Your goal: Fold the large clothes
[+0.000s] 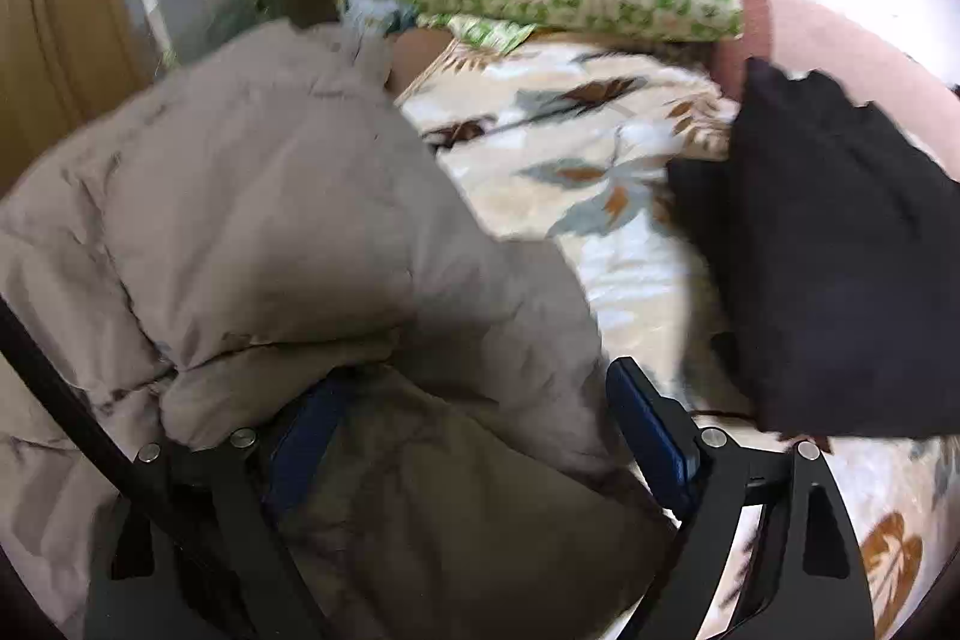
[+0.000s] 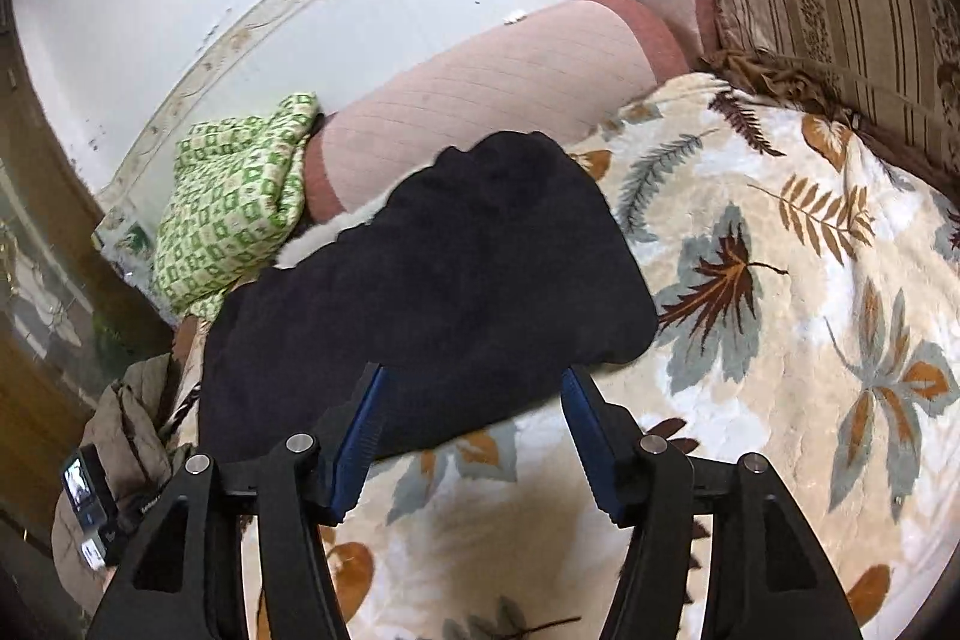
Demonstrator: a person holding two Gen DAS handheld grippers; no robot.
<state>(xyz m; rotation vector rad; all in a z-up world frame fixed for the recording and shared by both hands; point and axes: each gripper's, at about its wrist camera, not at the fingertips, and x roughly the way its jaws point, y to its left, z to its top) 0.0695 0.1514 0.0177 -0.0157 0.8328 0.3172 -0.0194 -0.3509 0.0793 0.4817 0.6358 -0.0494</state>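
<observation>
Your left gripper (image 1: 480, 424) sat with its jaws spread wide around a thick bunch of the beige puffer jacket (image 1: 270, 220); the padded cloth filled the gap and spilled over the left pad, but I could not tell whether the pads pressed it or merely straddled it. The jacket lay heaped from 7 to 11 o'clock in the left wrist view, on the leaf-print blanket (image 1: 600, 148) covering the bed or sofa; the view was blurred, so seams and edges were hard to read.

Your right gripper (image 2: 474, 430) also had its jaws wide apart, with nothing pinched; the black garment (image 2: 432, 292) lay just ahead of the tips at 12 o'clock, its near edge between them but, in my judgement, not clamped.

The risks, as I judged them: the jacket was slippery and bulky, so a grab on a fat wad like that could slide out once lifted, or take only the outer shell and leave the layers beneath to sag; closing on a bunch rather than a hem or shoulder would give you a crooked fold; the black garment sat near the jacket, at 3 o'clock in the left view, so a wide sweep could drag it or ruck the blanket; the green patterned cloth (image 2: 234, 202) at 10 o'clock, up by the pink bolster (image 2: 492, 82), could be caught too.
</observation>
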